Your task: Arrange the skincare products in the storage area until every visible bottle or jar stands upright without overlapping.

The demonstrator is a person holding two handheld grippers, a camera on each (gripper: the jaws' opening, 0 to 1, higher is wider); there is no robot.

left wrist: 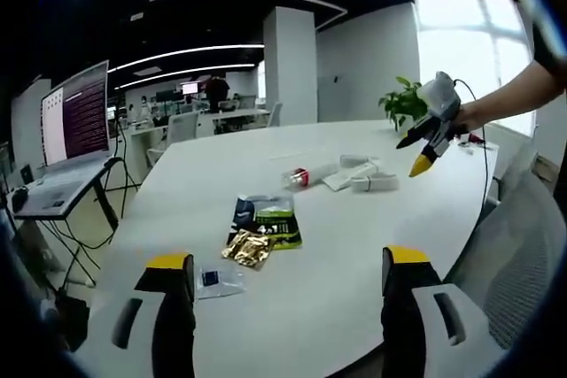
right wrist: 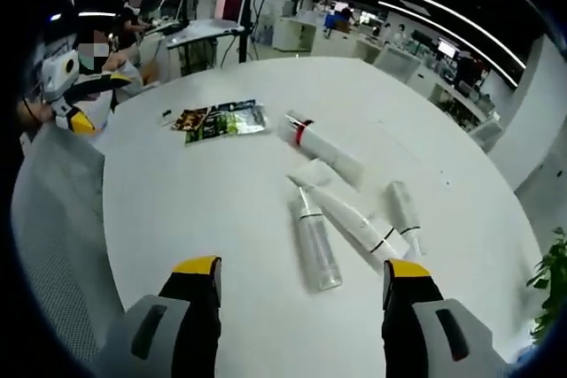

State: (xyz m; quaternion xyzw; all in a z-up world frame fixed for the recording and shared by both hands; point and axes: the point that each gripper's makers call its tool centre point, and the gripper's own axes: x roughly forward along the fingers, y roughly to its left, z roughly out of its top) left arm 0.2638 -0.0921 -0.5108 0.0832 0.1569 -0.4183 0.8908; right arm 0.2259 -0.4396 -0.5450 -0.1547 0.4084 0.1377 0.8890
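- Left gripper [left wrist: 291, 276]: in the left gripper view its 2 black, yellow-tipped jaws stand wide apart with nothing between them, above the near edge of the large round white table [left wrist: 372, 219].
- Right gripper [right wrist: 303, 282]: in the right gripper view its jaws are likewise spread wide and hold nothing; the tips hang over the table surface just short of the nearest bottle.
- In the left gripper view the right gripper also shows at the far right, held in a person's hand [left wrist: 469, 117] above the table, its yellow tips apart.
- In the right gripper view the left gripper shows at the upper left edge, beyond the table rim.
- Skincare products: 4 items lie on their sides in a loose cluster on the table, none upright.
- Clear cylindrical bottle with a red band [right wrist: 321, 151]: lies farthest from the right gripper.
- Clear slim bottle with a white cap [right wrist: 315, 242]: lies nearest, between the jaw lines.
- White squeeze tube with black bands [right wrist: 350, 216]: lies beside the slim bottle, appearing to touch it near its cap end.
- Small clear bottle [right wrist: 403, 211]: lies just right of the tube.
- Dark green foil sachet [left wrist: 267, 220] and gold foil sachet [left wrist: 247, 249]: lie flat, touching each other, well apart from the bottles.
- Small clear plastic packet [left wrist: 215, 280]: lies close to the left jaw.
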